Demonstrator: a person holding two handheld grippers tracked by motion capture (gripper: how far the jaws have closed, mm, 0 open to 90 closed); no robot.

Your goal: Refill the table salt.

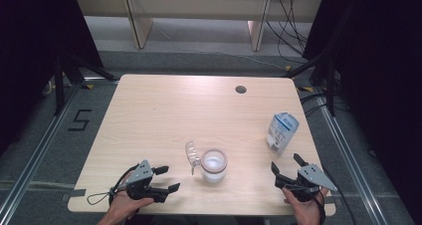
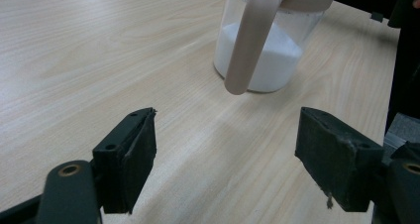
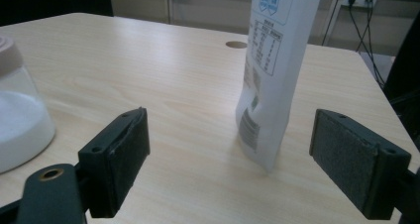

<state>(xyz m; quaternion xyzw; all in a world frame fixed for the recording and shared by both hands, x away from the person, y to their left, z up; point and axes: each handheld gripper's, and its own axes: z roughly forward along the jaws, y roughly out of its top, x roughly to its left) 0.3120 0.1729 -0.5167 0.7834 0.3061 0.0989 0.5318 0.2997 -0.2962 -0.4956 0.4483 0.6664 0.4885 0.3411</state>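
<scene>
High view, both tongs wide and empty: left tongs [image 1: 165, 178] facing clear glass jar of white powder [image 1: 214, 166] just ahead, right tongs [image 1: 285, 163] just short of upright white-and-blue paper packet [image 1: 282, 131], seemingly poised for pouring.

One jar [image 1: 214, 166] – one bag [image 1: 282, 131] – one lid [image 1: 191, 154]

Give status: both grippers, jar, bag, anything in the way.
Left gripper open, empty, facing the jar. Right gripper open, empty, facing the upright bag. Jar open, white powder inside, lid flipped aside. Nothing blocking either approach.
</scene>
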